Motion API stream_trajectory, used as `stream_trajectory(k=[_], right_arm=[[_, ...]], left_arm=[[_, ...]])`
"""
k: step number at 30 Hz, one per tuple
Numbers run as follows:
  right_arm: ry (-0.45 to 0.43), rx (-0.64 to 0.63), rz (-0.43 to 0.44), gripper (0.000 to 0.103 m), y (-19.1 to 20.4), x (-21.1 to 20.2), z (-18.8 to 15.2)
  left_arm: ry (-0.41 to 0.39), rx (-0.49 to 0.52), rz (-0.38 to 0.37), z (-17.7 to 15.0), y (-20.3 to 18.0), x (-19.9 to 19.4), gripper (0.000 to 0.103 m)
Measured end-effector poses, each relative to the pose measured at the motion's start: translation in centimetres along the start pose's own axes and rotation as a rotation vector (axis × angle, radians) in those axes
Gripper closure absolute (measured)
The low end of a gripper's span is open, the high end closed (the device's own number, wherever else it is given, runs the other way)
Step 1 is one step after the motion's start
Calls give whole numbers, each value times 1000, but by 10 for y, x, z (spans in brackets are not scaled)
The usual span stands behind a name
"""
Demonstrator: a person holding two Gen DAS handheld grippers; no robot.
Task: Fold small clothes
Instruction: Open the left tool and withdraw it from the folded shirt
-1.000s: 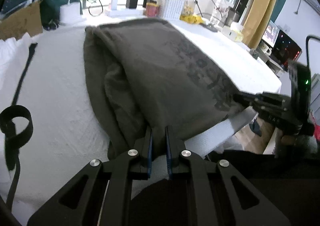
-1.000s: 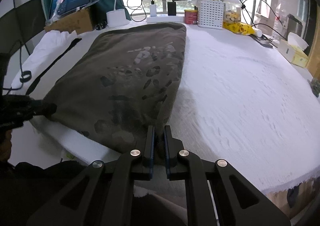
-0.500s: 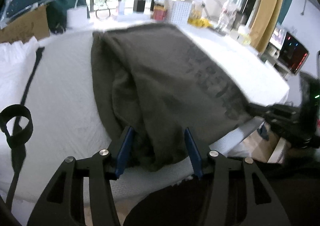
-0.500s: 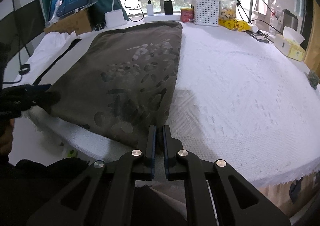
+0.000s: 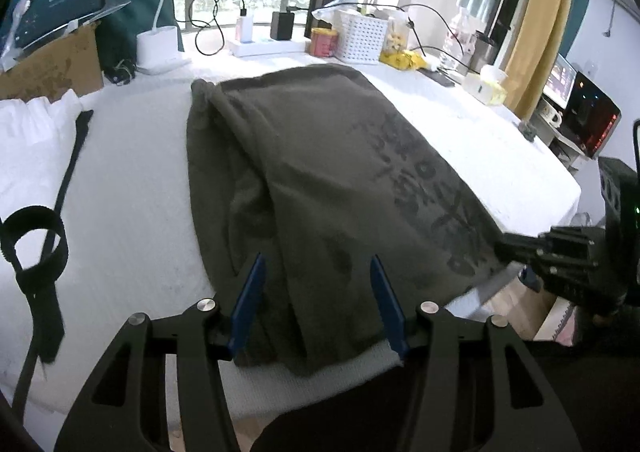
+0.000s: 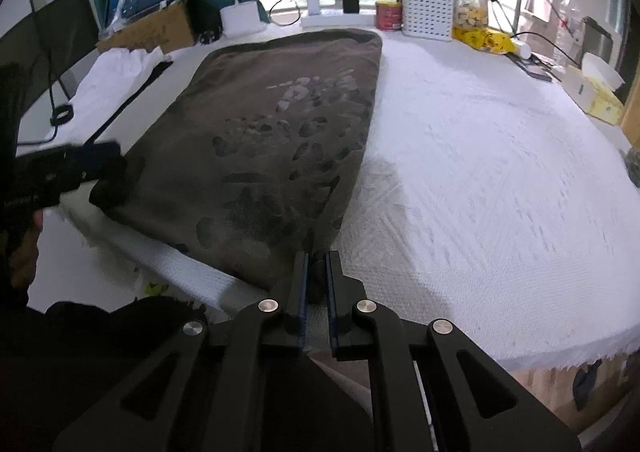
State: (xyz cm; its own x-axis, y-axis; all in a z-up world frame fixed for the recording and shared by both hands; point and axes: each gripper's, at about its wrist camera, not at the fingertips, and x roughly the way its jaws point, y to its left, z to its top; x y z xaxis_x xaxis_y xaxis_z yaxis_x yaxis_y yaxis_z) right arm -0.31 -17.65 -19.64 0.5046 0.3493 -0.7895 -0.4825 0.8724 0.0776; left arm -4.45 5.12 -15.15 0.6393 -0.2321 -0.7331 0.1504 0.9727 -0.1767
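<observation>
Your white-covered table (image 6: pixel 480 156) fills both views, and on it lies the folded olive-brown garment (image 5: pixel 332 188), running lengthwise from the clutter at the far edge right down to the near edge in front of you. Its printed face is up, the dark lettering (image 6: pixel 280 156) spread along the top layer; on its left side, as your left camera shows it, a narrower under-layer sticks out past the top fold.

Your left gripper (image 5: pixel 318 292) sits at the garment's near left corner with its jaws standing well apart. They have just been opening; the near hem lies between the blue pads (image 5: pixel 250 300), but neither pad presses on the cloth, so it rests free on the table there.

Your right gripper (image 6: pixel 314 276) is at the near right corner. Its jaws have just begun to part and are only a narrow slit apart. A small bunch of the garment's corner sits in that slit; you cannot tell from the pictures whether the pads still pinch it.

Off to the left on the table lies a black strap (image 5: pixel 36 252) with a loop, well apart from the garment.
</observation>
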Motion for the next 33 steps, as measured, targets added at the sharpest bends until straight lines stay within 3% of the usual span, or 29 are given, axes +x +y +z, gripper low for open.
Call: stream_trajectory(k=[1, 4, 5, 15, 33], right_arm=[[2, 4, 8, 84, -1, -1, 2], [-10, 17, 19, 55, -3, -5, 7], [-16, 17, 19, 51, -4, -6, 8], [-73, 35, 23, 50, -15, -1, 43], [-99, 43, 29, 50, -43, 24, 99]], left_arm=[[0, -4, 4, 2, 1, 1, 49], [-3, -9, 11, 10, 2, 4, 49], [-4, -9, 14, 12, 2, 5, 49], [-26, -9, 50, 44, 4, 13, 49], [-52, -47, 41, 96, 24, 33, 49]])
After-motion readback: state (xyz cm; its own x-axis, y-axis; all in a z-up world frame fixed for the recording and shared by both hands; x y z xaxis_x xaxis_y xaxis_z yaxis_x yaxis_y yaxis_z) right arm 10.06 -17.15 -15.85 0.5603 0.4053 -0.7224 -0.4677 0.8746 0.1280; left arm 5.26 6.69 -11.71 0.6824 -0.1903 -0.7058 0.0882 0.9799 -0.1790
